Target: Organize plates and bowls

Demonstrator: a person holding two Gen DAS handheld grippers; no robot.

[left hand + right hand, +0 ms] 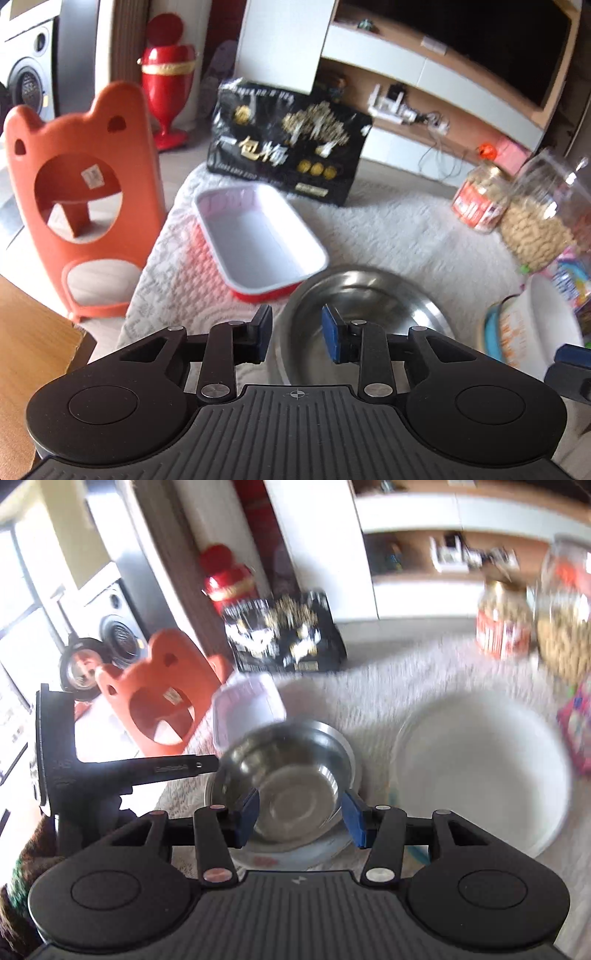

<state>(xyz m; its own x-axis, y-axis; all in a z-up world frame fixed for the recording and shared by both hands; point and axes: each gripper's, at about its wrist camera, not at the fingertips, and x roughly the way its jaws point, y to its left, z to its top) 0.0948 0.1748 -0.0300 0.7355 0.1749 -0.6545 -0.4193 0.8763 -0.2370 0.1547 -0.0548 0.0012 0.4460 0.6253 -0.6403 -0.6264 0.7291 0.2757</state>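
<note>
A steel bowl [369, 314] [291, 775] stands on the pale fleecy cover, and in the right wrist view a white plate [284, 858] with a red mark shows under it. My left gripper [297, 334] is open astride the bowl's left rim, the rim close to the left pad and a clear gap to the right one. My right gripper [301, 818] is open over the bowl's near edge and its pads touch nothing. A big white bowl [480, 775] [535, 317] with an orange pattern sits just right of it. A red and white rectangular dish [258, 240] [251, 705] lies behind.
An orange bear-shaped stool [85, 203] stands at the left. A black bag [288, 147] lies behind the dish. Two clear jars [480, 199] [539, 225] of snacks stand at the back right. A wooden tabletop corner [29, 350] juts in at the near left.
</note>
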